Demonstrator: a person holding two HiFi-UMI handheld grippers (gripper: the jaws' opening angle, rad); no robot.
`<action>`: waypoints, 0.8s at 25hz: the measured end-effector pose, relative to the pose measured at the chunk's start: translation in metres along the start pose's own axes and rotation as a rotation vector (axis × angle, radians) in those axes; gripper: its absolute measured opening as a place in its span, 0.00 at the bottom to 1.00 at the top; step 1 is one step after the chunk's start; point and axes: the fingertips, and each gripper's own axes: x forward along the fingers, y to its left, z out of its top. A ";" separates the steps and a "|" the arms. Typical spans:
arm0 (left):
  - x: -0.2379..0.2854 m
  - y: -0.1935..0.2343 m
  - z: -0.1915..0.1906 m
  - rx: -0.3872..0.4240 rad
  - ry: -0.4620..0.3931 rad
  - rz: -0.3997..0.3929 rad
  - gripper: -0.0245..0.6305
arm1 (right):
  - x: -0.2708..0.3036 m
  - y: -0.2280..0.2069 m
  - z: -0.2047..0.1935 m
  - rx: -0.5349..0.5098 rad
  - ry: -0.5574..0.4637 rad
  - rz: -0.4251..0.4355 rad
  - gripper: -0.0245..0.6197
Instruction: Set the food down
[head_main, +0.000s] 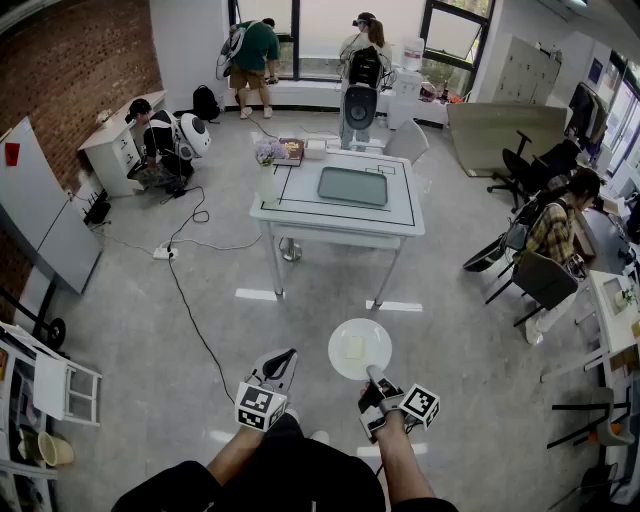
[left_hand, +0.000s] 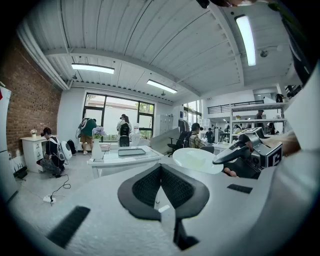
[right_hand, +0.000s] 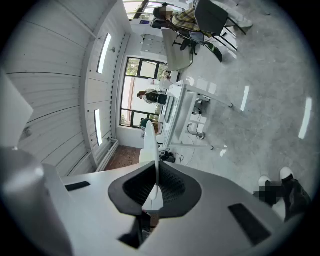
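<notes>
Right tongs (head_main: 373, 374): clamped on plate (head_main: 376, 332) rim, food (head_main: 354, 348) atop | left tongs (head_main: 288, 356): closed, empty

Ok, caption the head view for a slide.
Right gripper pinches the rim of a plate bearing food; left gripper shut, empty; table ahead.

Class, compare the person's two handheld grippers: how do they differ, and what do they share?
The grey left gripper is shut on nothing; the right gripper pinches the rim of a round white plate carrying pale food. The left gripper is held level; the right is rolled onto its side. Both are shut and carry marker cubes.
</notes>
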 end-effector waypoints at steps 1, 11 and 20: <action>0.001 -0.002 0.000 0.002 0.002 -0.005 0.05 | -0.003 -0.003 0.000 0.004 -0.001 -0.012 0.06; 0.005 -0.020 -0.003 0.008 0.015 -0.030 0.05 | -0.014 -0.010 0.001 0.007 0.004 -0.019 0.06; 0.009 -0.034 0.001 0.021 0.020 -0.037 0.05 | -0.019 -0.006 0.001 0.021 0.014 0.014 0.06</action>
